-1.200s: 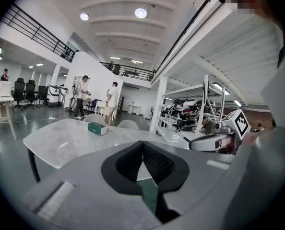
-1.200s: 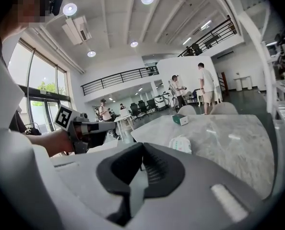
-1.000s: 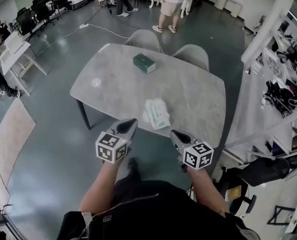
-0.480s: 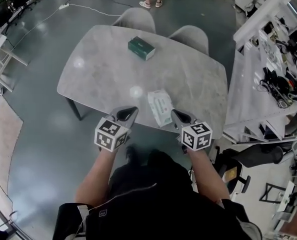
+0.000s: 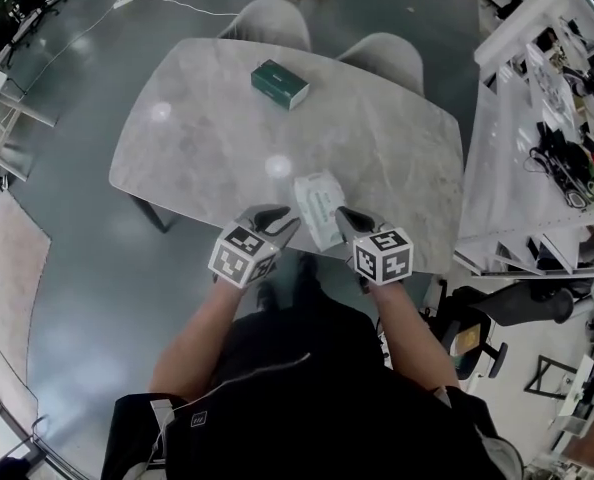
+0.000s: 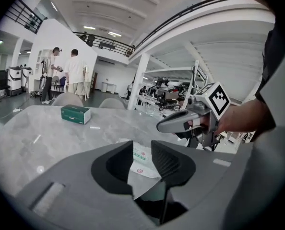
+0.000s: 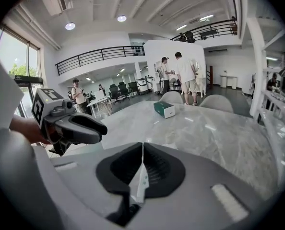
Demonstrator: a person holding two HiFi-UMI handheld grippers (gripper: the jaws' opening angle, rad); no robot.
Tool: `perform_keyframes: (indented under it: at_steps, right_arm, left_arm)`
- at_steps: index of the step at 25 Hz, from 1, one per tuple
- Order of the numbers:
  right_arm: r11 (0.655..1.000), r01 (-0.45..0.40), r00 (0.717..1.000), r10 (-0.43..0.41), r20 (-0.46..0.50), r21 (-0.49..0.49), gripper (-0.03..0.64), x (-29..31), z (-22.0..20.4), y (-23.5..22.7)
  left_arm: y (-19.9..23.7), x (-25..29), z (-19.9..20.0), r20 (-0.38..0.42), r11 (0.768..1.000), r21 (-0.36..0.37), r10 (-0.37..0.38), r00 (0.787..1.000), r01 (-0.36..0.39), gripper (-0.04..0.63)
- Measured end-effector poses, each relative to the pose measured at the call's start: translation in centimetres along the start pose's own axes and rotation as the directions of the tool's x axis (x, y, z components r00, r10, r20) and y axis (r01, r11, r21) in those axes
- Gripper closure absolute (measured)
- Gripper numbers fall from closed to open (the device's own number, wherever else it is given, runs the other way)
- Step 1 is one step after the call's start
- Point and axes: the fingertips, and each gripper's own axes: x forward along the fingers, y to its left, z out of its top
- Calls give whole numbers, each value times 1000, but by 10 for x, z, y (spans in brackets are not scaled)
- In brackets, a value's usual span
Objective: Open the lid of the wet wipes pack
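Cannot make out the lid on the soft white wet wipes pack with green print, lying flat near the front edge of the glossy grey marble-patterned table, its near end between the two tools' tips. Left grey plastic gripper spread, ribbed black jaws just opening, nothing between them, pack visible beyond the gap; right grey plastic gripper pressed together, empty. Further back a dark green rectangular box, two pale rounded chairs half hidden behind the far edge, shiny grey floor.
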Motion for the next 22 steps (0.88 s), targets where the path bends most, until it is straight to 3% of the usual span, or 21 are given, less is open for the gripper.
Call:
perform_keyframes:
  at_steps: [1, 2, 7, 14, 22]
  right_arm:
    - [1000, 0, 1000, 0, -9, 7, 602, 3, -1, -4]
    - [1000, -2, 1000, 2, -21, 12, 572, 7, -3, -9]
    - [1000, -11, 995, 11, -99, 0, 565, 34, -16, -27]
    - [997, -52, 976, 39, -215, -51, 543, 73, -37, -31]
    - [994, -62, 947, 29, -319, -93, 472, 110, -65, -34]
  left_arm:
    - [-1, 7, -4, -26, 1000, 13, -4, 1000, 5, 459]
    - [0, 13, -6, -49, 1000, 26, -7, 999, 8, 459]
    - [6, 50, -19, -115, 997, 74, -7, 993, 15, 456]
    - [7, 92, -48, -177, 998, 66, 0, 984, 12, 432]
    - [15, 123, -91, -259, 996, 86, 34, 965, -12, 376]
